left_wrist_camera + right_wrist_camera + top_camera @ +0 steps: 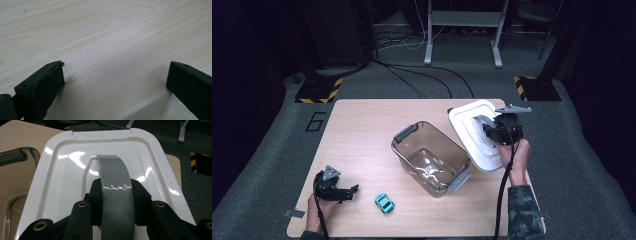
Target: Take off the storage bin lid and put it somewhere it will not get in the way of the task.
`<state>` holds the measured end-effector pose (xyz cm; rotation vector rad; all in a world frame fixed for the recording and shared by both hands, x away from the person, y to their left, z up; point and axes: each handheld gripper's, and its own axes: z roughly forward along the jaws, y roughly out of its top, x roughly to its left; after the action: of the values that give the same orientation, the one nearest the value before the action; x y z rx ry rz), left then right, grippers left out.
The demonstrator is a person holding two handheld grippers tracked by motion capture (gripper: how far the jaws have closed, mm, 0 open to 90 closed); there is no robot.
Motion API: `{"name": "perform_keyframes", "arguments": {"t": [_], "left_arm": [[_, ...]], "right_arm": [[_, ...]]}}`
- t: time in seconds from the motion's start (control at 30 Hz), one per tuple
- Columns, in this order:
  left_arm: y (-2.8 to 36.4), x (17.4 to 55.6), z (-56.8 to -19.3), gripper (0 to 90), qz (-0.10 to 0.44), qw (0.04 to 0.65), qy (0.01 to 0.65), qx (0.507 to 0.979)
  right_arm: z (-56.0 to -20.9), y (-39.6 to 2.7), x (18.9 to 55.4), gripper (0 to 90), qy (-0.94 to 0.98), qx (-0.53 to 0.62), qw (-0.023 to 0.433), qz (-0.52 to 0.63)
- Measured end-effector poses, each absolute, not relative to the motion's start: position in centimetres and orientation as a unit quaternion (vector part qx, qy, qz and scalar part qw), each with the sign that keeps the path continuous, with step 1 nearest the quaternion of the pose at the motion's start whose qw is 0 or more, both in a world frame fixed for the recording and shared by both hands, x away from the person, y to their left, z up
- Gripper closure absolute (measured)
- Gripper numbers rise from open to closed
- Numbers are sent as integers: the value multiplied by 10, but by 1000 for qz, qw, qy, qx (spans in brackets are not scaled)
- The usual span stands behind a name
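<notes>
Nearest to me, my left gripper [343, 190] rested low over the front left part of the counter [362, 130]. In the left gripper view its two black fingers [42, 85] stood wide apart, released, with only bare wood between them. Just to the right of it on the counter, near but not touching, lay a small blue toy car [384, 203].

Farther from me, about in the middle of the counter, stood the clear box [431, 157], turned at an angle to the edges. It was open on top, and it had one grey latch [405, 133] at its far left end and another at its near right end. I could not tell if anything lay inside; I saw only reflections on the bottom.

Just beside the box, to its right, my right gripper [492, 127] held the white lid [469, 130] by its grey handle [113, 177]. In the right gripper view my fingers [96, 192] were clenched on both sides of this handle, and the lid was tilted, with its far edge over the right back part of the counter. Its near left corner hung just beside the rim of the box; whether they touched, I could not tell.

Beyond the counter was grey floor with black cables [422, 75] and the legs of a metal stand [462, 35].
</notes>
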<state>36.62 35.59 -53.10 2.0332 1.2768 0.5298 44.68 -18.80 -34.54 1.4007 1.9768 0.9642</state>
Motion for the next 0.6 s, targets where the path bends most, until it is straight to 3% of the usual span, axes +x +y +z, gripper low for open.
{"name": "perform_keyframes", "arguments": {"t": [0.6], "left_arm": [[356,366,-531,13,203,335,489,779]], "right_arm": [[-363,-203,459,671,704,559,272,345]]}}
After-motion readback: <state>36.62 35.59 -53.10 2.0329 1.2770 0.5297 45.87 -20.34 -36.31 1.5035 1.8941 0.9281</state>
